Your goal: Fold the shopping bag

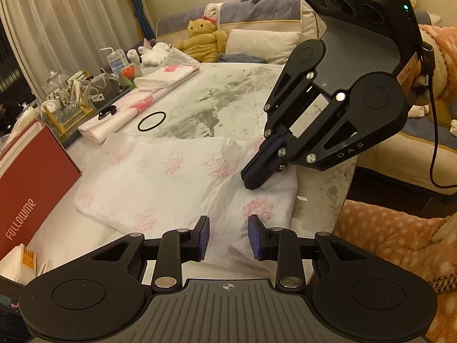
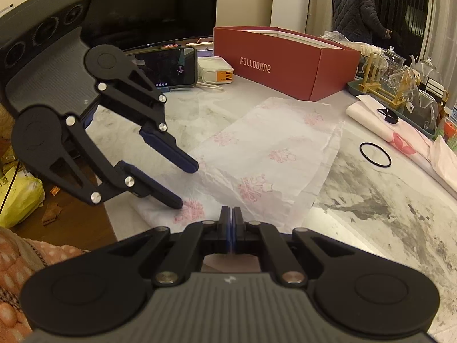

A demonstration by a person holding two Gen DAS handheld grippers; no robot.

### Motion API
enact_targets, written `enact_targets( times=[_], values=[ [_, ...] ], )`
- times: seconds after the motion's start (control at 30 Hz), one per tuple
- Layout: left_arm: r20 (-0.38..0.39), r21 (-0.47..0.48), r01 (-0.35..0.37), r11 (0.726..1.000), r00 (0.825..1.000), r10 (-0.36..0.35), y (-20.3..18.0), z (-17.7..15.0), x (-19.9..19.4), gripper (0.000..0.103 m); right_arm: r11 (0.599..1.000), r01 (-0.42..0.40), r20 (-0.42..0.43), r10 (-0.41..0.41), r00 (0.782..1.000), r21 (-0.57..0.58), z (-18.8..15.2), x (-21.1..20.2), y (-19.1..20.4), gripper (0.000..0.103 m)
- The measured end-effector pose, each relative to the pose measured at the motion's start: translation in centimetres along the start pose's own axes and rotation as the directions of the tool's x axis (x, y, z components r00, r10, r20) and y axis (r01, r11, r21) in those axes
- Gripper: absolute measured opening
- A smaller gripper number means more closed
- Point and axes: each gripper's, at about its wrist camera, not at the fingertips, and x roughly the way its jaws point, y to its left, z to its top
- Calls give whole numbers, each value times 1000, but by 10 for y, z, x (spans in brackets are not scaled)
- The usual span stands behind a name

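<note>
Bag (image 1: 177, 177) x1 flat on table (image 1: 228, 94), left gripper (image 1: 228, 235) jaws part-open, right gripper (image 1: 252, 178) jaws closed tight.

The left gripper (image 1: 228, 237) sat at the bottom centre of its own wrist view, its blue-padded fingers (image 1: 203, 235) parted by a moderate gap. In the right wrist view it (image 2: 185, 184) reached in from the upper left, angled downward, fingers apart. The right gripper (image 2: 231, 225) had its jaws pressed together at the bottom centre of its own view. In the left wrist view it (image 1: 252, 178) slanted down from the upper right, tips together, with a fuzzy orange sleeve (image 1: 440, 54) behind it at the right edge.
</note>
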Motion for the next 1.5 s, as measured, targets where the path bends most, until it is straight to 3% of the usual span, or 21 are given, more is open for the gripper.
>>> enact_targets(
  times=[0.07, 0.2, 0.33, 0.5, 0.6, 0.77, 0.87, 1.0, 1.03, 1.1, 1.17, 1.23, 1.4, 1.5],
  values=[
    [10, -22, 29, 999, 1000, -29, 6, -3, 0, 31, 998, 10, 34, -8, 999, -64, -4, -9, 4, 13],
    [25, -46, 90, 995, 996, -89, 17, -7, 3, 31, 956, 100, 160, -57, 985, -275, -19, -42, 13, 47],
    [30, -61, 153, 986, 988, -151, 28, -9, 6, 31, 851, 146, 163, -72, 984, -504, -34, -62, 26, 46],
    [38, -71, 220, 973, 975, -218, 40, -12, 11, 31, 644, 137, 85, -111, 990, -753, -55, -58, 46, 45],
    [35, -60, 232, 971, 972, -230, 41, -11, 12, 31, 554, 148, 97, -120, 988, -819, -63, -52, 53, 44],
    [32, -50, 250, 967, 968, -248, 43, -10, 13, 31, 444, 188, 154, -112, 982, -876, -67, -40, 59, 43],
    [34, -48, 256, 965, 966, -255, 44, -10, 12, 31, 405, 172, 141, -105, 984, -898, -63, -33, 57, 28],
    [41, -50, 264, 963, 964, -262, 47, -12, 12, 31, 410, 115, 82, -96, 992, -905, -58, -24, 56, 8],
    [43, -51, 265, 963, 964, -263, 47, -12, 12, 31, 429, 98, 62, -96, 993, -898, -53, -23, 54, 7],
    [43, -45, 262, 964, 965, -260, 47, -12, 12, 31, 532, 36, -2, -70, 998, -846, -40, -27, 50, 5],
    [44, -32, 260, 965, 965, -259, 46, -12, 10, 31, 666, -37, -66, -19, 998, -745, -23, -34, 43, 4],
    [53, -20, 249, 968, 967, -247, 45, -11, 7, 31, 758, -103, -108, 43, 993, -644, -9, -41, 35, 4],
    [143, -2, 224, 974, 965, -222, 46, -8, -12, 31, 897, -275, -198, 216, 956, -347, 18, -46, 8, 4],
    [220, 10, 236, 972, 947, -233, 49, -10, -26, 31, 918, -375, -201, 346, 916, -131, 26, -41, -20, 4]
  ],
)
